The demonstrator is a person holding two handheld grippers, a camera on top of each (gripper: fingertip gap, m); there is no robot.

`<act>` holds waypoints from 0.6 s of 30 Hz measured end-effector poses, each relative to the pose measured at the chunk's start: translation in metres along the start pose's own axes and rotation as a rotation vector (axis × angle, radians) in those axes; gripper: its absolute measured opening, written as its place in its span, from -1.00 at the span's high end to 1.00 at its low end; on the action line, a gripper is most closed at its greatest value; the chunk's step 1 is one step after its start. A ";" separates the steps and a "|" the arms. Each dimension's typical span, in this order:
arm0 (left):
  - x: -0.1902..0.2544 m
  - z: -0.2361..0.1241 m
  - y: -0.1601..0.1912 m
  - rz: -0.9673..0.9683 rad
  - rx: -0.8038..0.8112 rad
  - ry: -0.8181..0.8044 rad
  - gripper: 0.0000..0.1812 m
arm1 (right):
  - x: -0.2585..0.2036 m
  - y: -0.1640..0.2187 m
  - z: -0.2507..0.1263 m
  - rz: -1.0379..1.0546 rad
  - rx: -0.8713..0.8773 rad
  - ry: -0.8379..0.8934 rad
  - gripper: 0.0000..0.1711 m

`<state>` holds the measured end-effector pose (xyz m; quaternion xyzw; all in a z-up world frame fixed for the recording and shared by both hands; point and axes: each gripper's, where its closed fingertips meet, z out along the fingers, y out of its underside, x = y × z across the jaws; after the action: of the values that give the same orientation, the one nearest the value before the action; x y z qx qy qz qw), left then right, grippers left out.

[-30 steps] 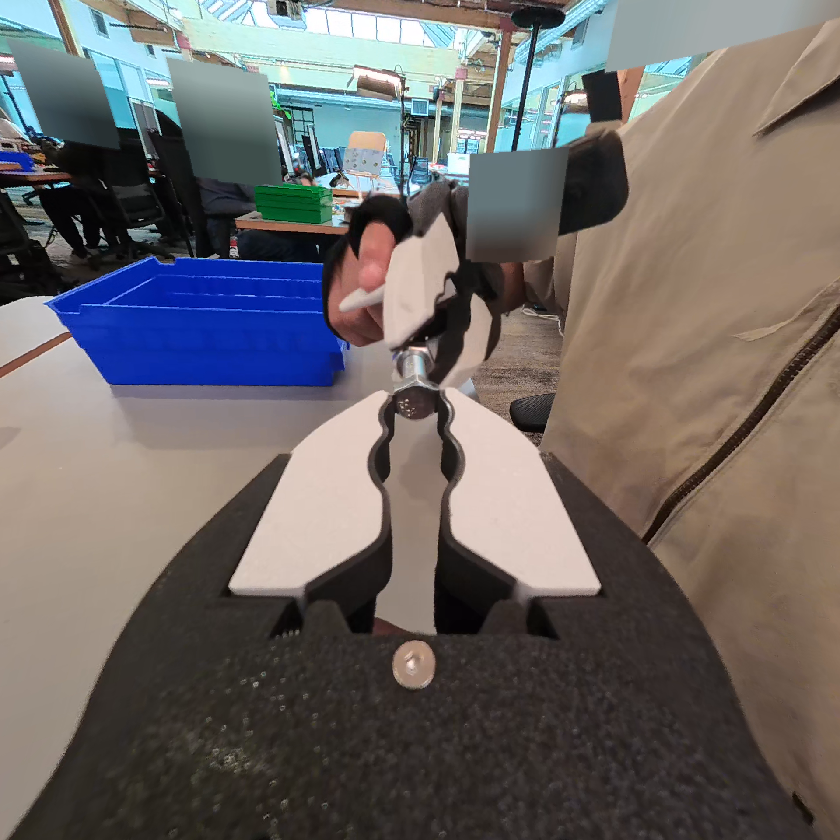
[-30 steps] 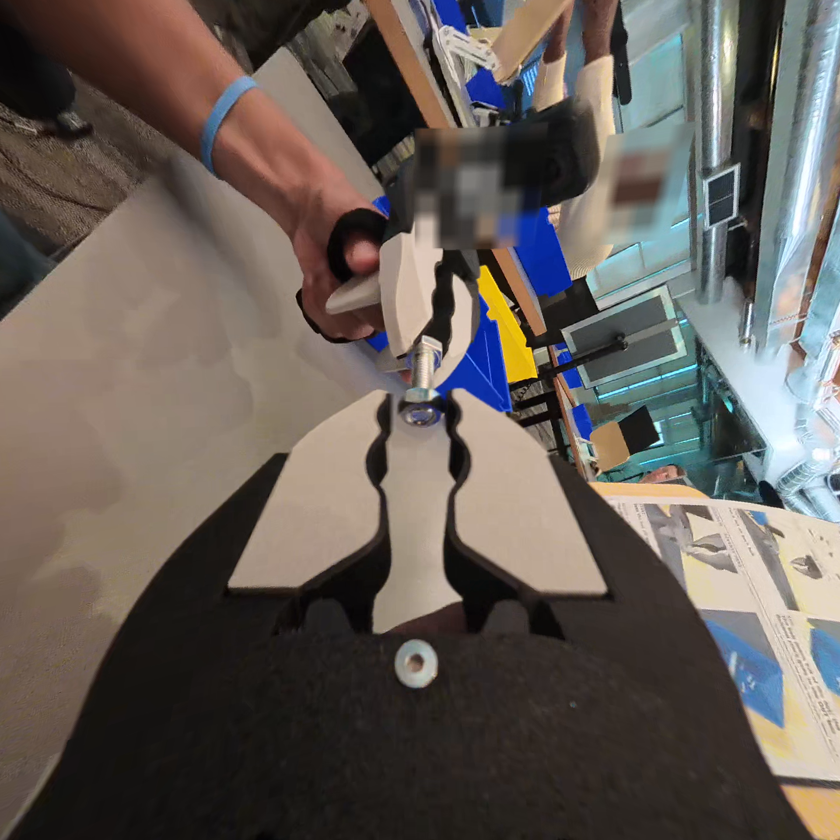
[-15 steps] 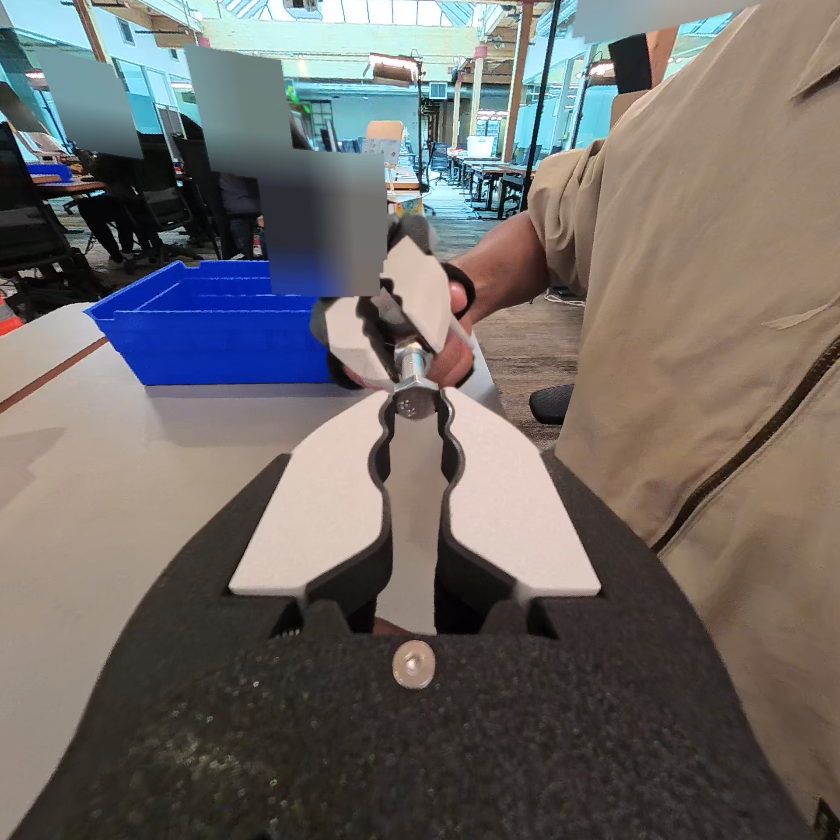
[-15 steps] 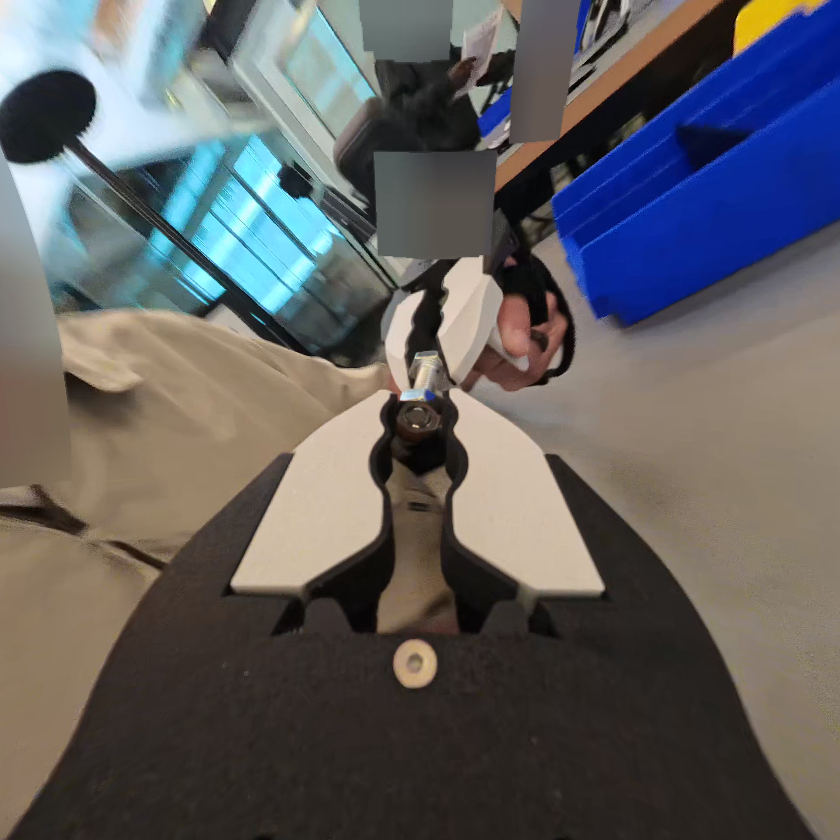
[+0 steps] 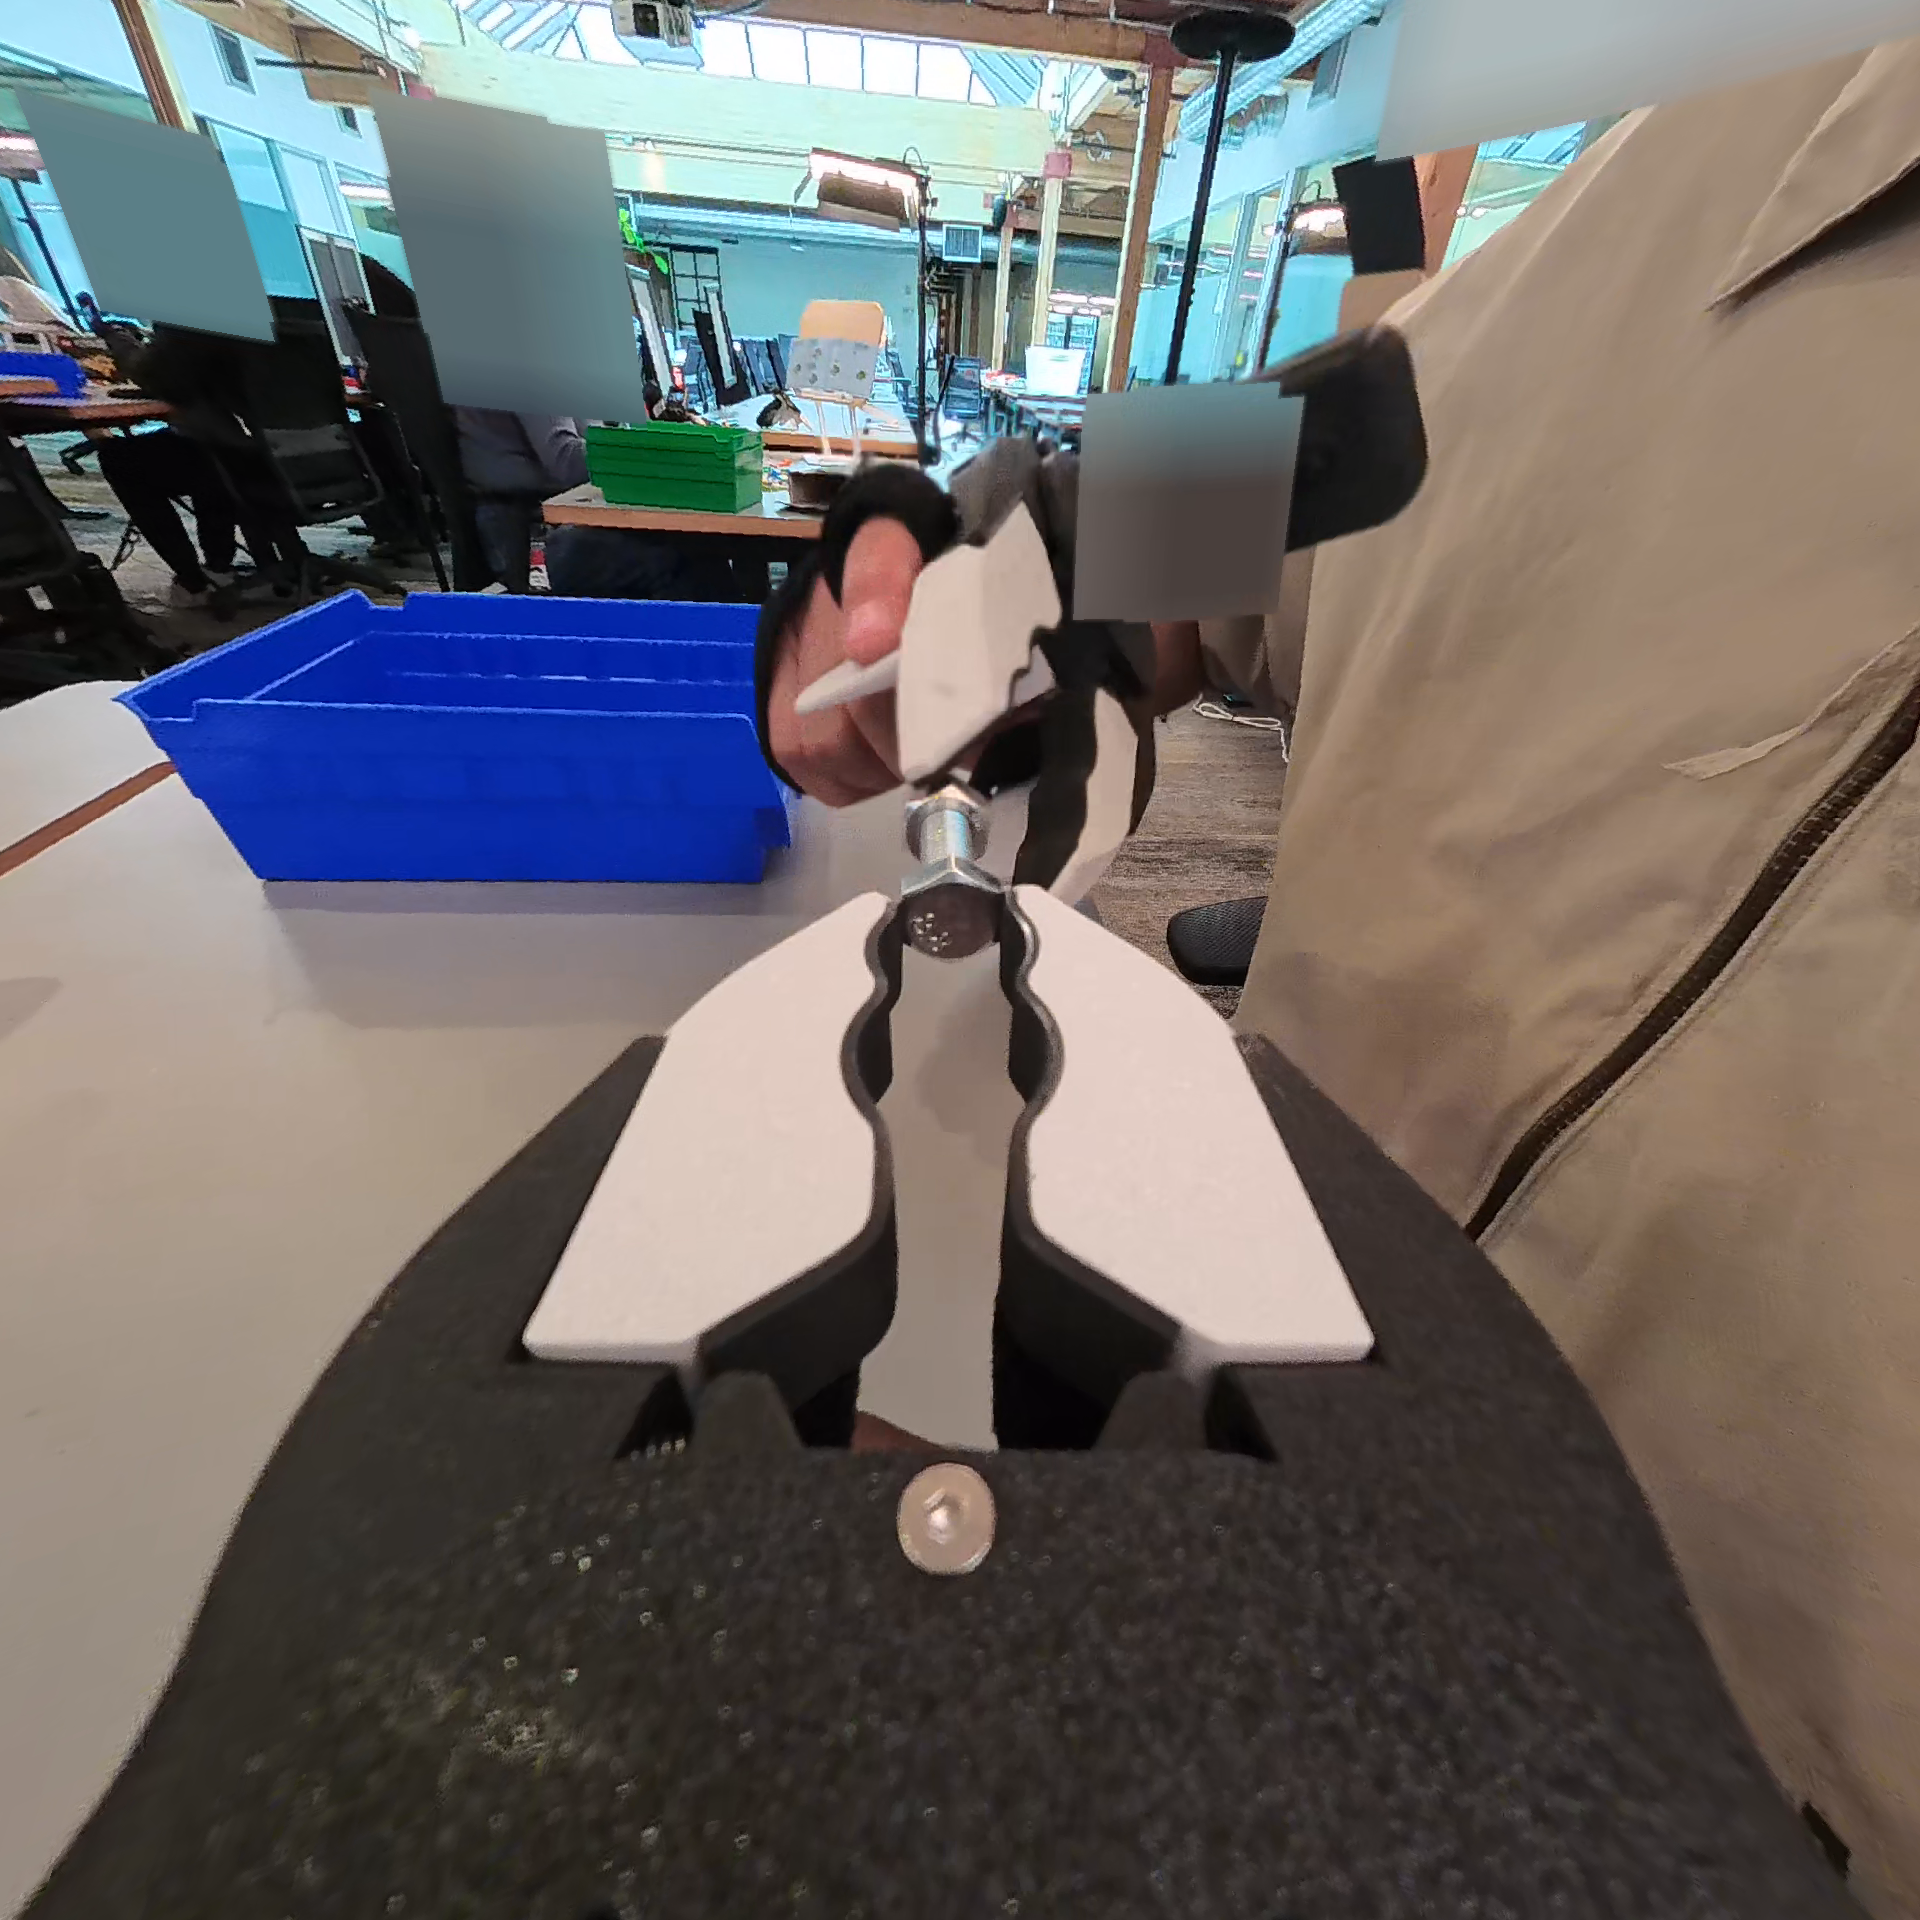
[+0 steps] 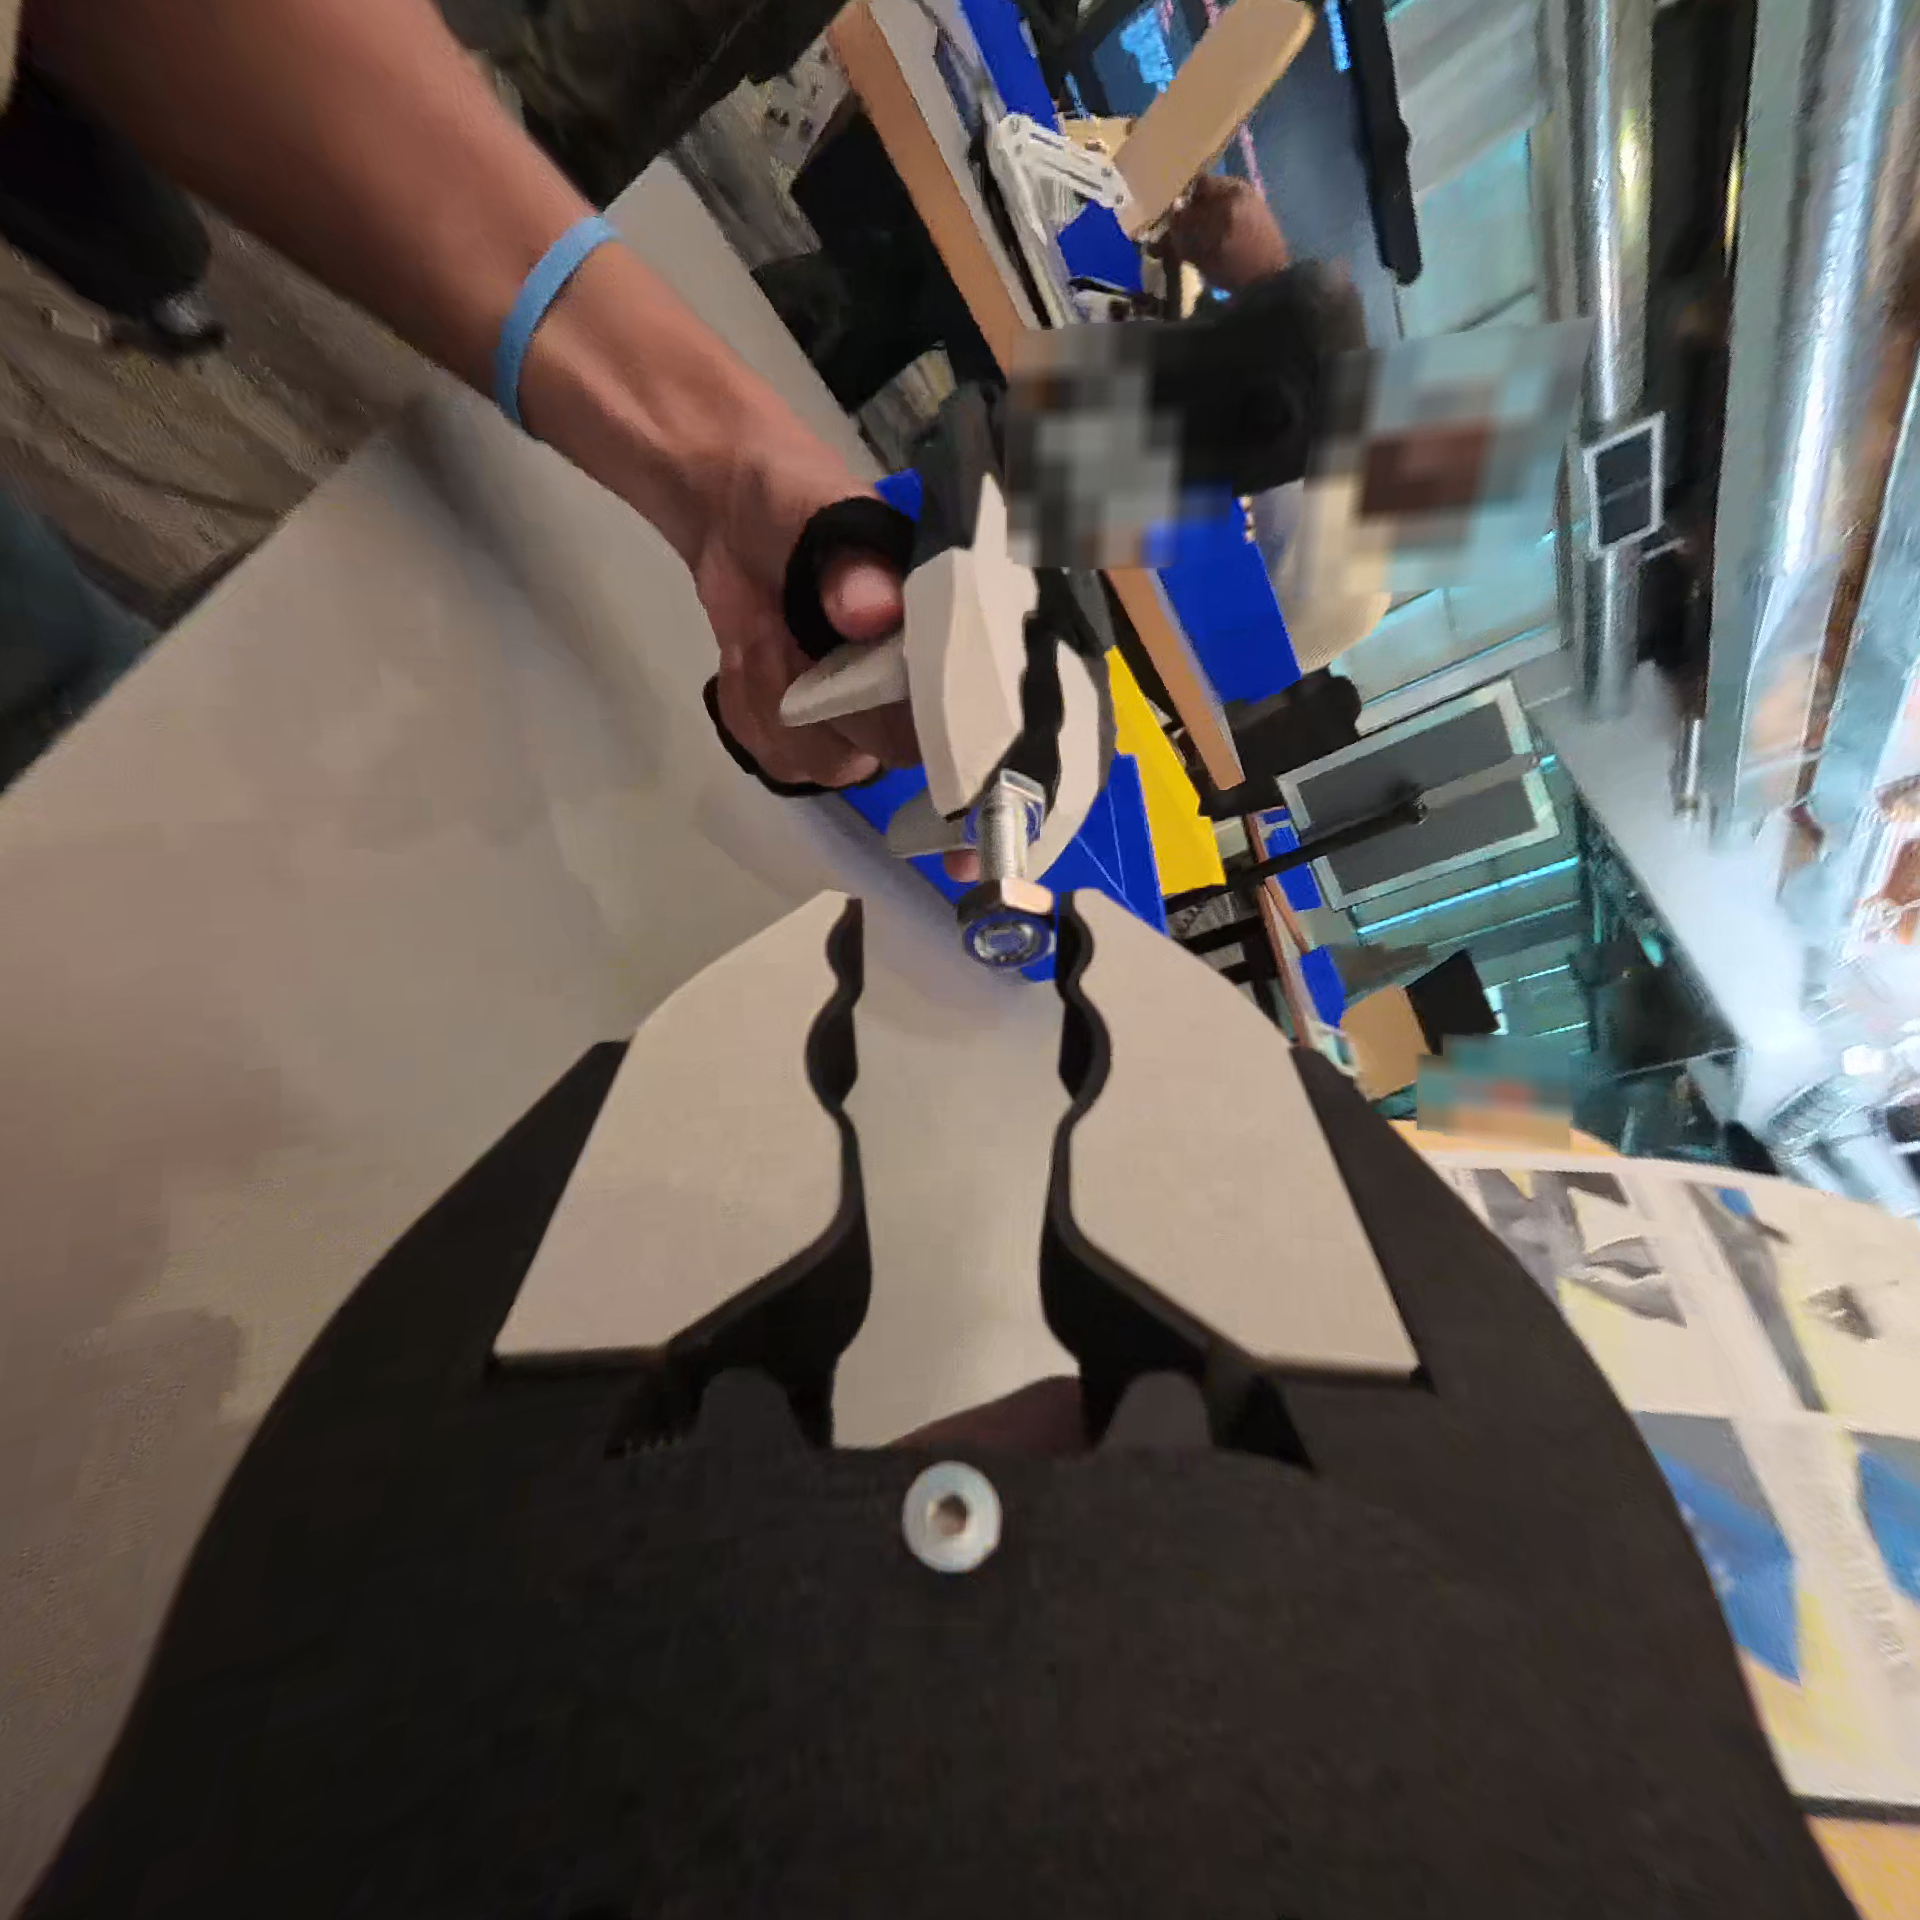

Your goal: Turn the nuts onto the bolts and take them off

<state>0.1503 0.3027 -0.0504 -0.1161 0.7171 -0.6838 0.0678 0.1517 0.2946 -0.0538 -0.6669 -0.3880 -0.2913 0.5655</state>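
Ahead and to the left of the left hand-held gripper (image 5: 951, 920), a blue plastic storage bin (image 5: 468, 790) stands on the pale grey worktop (image 5: 260, 1039), well apart from the work.

The left hand-held gripper is pressed together on the hexagonal head of a silver steel bolt (image 5: 948, 842). It holds the bolt in the air above the worktop, right at its fingertips. The long axis of the bolt runs straight forward from this gripper, along its fingers, and points toward the other gripper, which faces it.

On the far end of the thread sits the small silver hexagonal nut (image 6: 1003, 933). In the right wrist view this nut lies between the tips of the right hand-held gripper (image 6: 961, 912), whose jaws are spread wider than the nut. The nut is close against the right-side finger, and a clear gap shows on the other side. So the right hand-held gripper is not pinching anything.

To the right of both grippers is the tan jacket (image 5: 1610, 831) of the person.

I judge that the right hand-held gripper is the nearer one to the nut. It needs to centre on the bolt axis before it closes for another turn. If it closes off-centre, it may push the bolt sideways.
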 end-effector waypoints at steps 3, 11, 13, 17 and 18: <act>0.002 0.002 0.002 0.000 -0.011 0.011 0.81 | 0.002 0.004 0.002 -0.051 -0.018 0.004 0.75; -0.001 0.000 0.000 0.031 -0.021 -0.025 0.81 | 0.003 0.003 0.005 0.708 0.094 -0.240 0.80; -0.002 -0.002 0.000 0.036 -0.023 -0.037 0.81 | 0.004 0.001 0.006 1.069 0.160 -0.347 0.80; -0.005 -0.004 0.000 0.055 -0.041 -0.062 0.81 | 0.006 0.000 0.007 1.676 0.303 -0.517 0.80; -0.005 -0.004 0.001 0.056 -0.047 -0.060 0.81 | 0.005 0.000 0.007 1.708 0.324 -0.525 0.80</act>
<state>0.1539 0.3078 -0.0514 -0.1177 0.7335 -0.6610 0.1057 0.1542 0.3028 -0.0510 -0.6849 0.0858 0.4467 0.5692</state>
